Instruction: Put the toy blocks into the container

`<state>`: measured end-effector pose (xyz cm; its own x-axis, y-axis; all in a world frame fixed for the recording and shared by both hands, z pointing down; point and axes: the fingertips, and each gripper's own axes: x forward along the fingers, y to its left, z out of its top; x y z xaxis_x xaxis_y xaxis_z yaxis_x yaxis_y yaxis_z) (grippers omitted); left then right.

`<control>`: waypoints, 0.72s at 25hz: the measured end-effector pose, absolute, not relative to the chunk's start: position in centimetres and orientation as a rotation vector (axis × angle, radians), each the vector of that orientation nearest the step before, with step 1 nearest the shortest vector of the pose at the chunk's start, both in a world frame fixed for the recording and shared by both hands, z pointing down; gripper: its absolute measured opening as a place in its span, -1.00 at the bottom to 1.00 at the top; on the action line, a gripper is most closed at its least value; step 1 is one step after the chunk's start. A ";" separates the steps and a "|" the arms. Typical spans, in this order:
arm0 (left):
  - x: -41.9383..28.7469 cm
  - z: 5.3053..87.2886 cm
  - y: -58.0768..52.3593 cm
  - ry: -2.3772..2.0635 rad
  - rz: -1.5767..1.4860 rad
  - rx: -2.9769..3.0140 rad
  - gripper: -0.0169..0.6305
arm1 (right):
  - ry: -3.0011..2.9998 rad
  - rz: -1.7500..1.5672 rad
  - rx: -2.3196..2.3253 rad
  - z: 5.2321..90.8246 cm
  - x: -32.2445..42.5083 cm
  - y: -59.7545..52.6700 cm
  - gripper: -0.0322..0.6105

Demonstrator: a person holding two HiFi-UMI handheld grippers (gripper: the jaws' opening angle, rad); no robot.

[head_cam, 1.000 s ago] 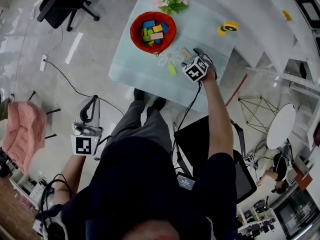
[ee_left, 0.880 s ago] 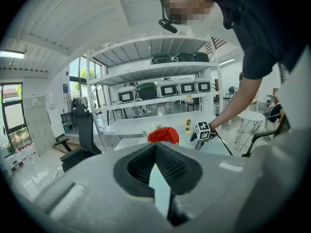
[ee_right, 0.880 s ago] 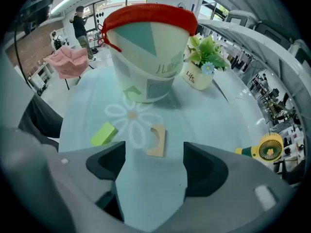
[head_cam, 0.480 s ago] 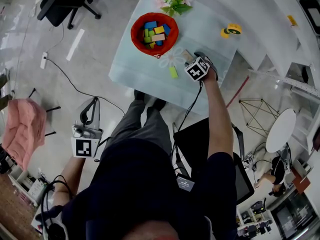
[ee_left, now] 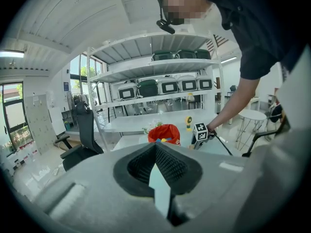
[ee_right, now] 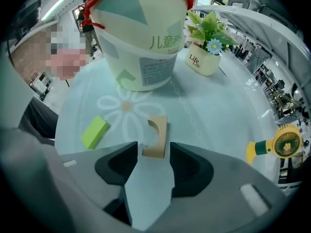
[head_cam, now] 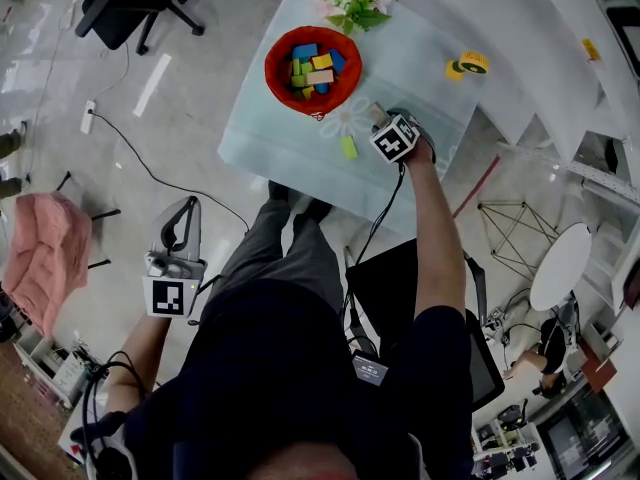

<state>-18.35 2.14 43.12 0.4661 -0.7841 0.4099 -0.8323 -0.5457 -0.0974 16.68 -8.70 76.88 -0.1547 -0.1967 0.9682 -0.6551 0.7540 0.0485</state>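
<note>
right hand-held gripper [ee_right: 153,149]: I have it pointing steeply down at the bench [head_cam: 275,133]. The jaws are part-way apart and have just been closing, with the near end of the tan arch block [ee_right: 156,136] between the tips. A thin gap shows at the left pad, so there is no clamp yet.
tan arch block: it lies flat on the bench on the edge of the printed flower [ee_right: 121,107], cut-out facing left in the right gripper view, in front of the container [ee_right: 141,52].
green block [ee_right: 95,132]: it lies loose on the bench, left of the arch block and apart from it, outside the jaws.
container: a pale tub with a red rim, standing upright on the bench. The head view shows coloured blocks [head_cam: 312,68] inside it: blue, yellow, green and tan.
left hand-held gripper [ee_left: 155,147]: I hold it low at my left side, off the bench, aimed toward the bench. The jaw tips are together with nothing between them.
flower pot [ee_right: 203,61]: it stands on the bench behind and to the right of the container.
yellow toy [ee_right: 278,147]: it is on the bench far right, well apart from the blocks.
office chair [head_cam: 130,3]: it is on the floor, left of the bench.
</note>
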 end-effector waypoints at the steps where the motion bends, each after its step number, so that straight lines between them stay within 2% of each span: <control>1: -18.4 43.1 2.1 -1.434 0.631 2.591 -0.94 | -1.711 0.461 0.678 77.0 16.7 -8.7 -0.26; 9: -18.6 43.4 2.2 -1.437 0.631 2.572 -0.94 | -1.698 0.465 0.676 77.3 17.0 -8.7 -0.44; 18: -18.6 43.6 2.2 -1.435 0.628 2.576 -0.94 | -1.688 0.474 0.685 77.5 17.0 -8.7 -0.45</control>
<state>-18.60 2.17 43.63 0.4623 -0.7838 0.4146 -0.8365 -0.5407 -0.0895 17.03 -8.65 77.49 -0.1333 -0.1866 0.9734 -0.6664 0.7439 0.0513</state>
